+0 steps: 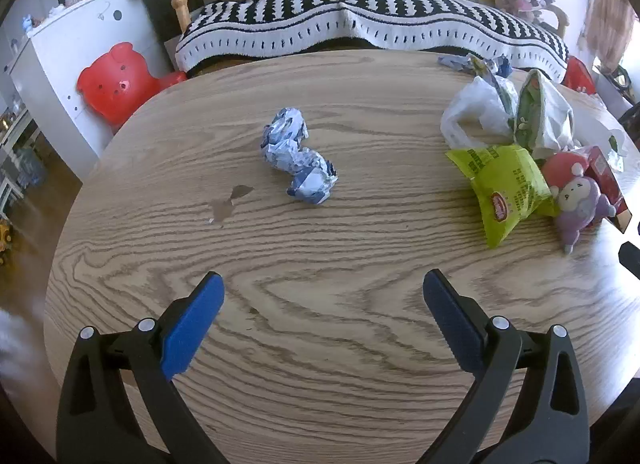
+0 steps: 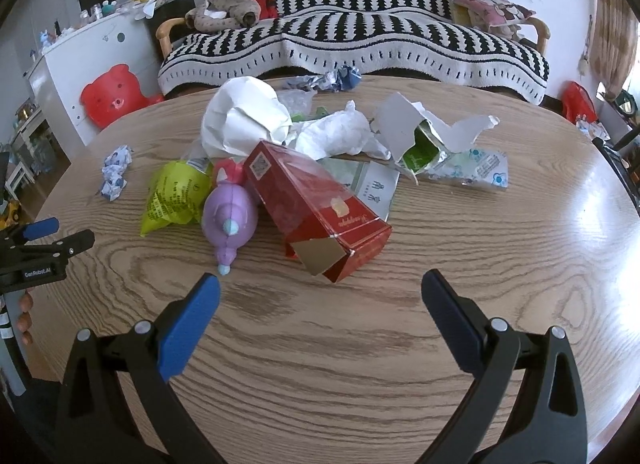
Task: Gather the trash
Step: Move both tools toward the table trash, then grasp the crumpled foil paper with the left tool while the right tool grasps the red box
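Observation:
A crumpled blue-and-white paper ball (image 1: 298, 158) lies alone on the wooden table (image 1: 320, 324), ahead of my open, empty left gripper (image 1: 323, 284); it also shows in the right wrist view (image 2: 115, 171). A trash pile lies ahead of my open, empty right gripper (image 2: 320, 288): a red carton (image 2: 316, 210), a green snack bag (image 2: 176, 196), white crumpled paper (image 2: 244, 116), a torn white-and-green box (image 2: 424, 136) and a foil wrapper (image 2: 476, 170). A purple plush toy (image 2: 230, 220) lies among them. The green bag (image 1: 506, 188) and plush (image 1: 576, 200) show at right in the left wrist view.
A sofa with a black-and-white striped blanket (image 2: 352, 40) stands behind the table. A red bear-shaped stool (image 1: 116, 82) and a white cabinet (image 1: 72, 48) stand at left. A small wet stain (image 1: 230, 202) marks the table. The left gripper (image 2: 56, 238) shows at the right view's left edge.

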The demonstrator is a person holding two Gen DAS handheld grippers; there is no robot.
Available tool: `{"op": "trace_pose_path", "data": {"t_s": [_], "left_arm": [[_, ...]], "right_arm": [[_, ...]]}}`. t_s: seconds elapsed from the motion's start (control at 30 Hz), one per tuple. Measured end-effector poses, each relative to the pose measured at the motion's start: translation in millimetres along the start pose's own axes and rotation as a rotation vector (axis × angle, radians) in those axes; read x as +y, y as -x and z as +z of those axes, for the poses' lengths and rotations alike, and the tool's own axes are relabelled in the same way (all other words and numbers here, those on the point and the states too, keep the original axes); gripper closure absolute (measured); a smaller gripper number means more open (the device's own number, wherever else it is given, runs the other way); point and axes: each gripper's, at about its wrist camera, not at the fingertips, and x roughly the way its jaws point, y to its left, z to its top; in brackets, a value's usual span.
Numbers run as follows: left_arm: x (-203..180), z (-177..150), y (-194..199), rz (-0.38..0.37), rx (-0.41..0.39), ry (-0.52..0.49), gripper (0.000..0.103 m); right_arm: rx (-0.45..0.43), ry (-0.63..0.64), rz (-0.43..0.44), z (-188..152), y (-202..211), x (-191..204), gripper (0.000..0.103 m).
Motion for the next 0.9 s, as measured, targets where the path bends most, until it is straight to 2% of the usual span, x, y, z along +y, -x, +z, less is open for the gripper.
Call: {"op": "trace_pose_path", "data": {"t_s": [0.33, 0.43, 0.53, 0.67, 0.77, 0.83, 0.9], "left_arm": [[6, 1, -6, 0.002, 0.002, 0.017, 0.006], [10, 0, -16, -0.005, 0.009, 0.045, 0.006], [17, 1, -29, -0.018, 0.022, 0.096, 0.006], [23, 13, -42, -0.052, 0.038, 0.152, 0.006], [26, 25, -53, -0.056, 0.047, 0.155, 0.006], [29, 32, -61, -0.020, 0.050, 0.151, 0.006], [33, 40, -68, -0.007, 0.049, 0.157, 0.006]], "right_arm": [[-0.017, -0.004, 0.012, -2, 1, 2, 0.006], [-0.041, 0.002, -0.034, -5, 0, 3, 0.006], [-0.081, 0.073, -0.120, -9, -7, 10, 0.006], [-0.086, 0.147, -0.161, 2, -19, 14, 0.006], [-0.119, 0.257, -0.211, 12, -28, 20, 0.006], [-0.131, 0.297, -0.216, 16, -33, 21, 0.006], [-0.108, 0.283, -0.179, 19, -40, 17, 0.007]]}}
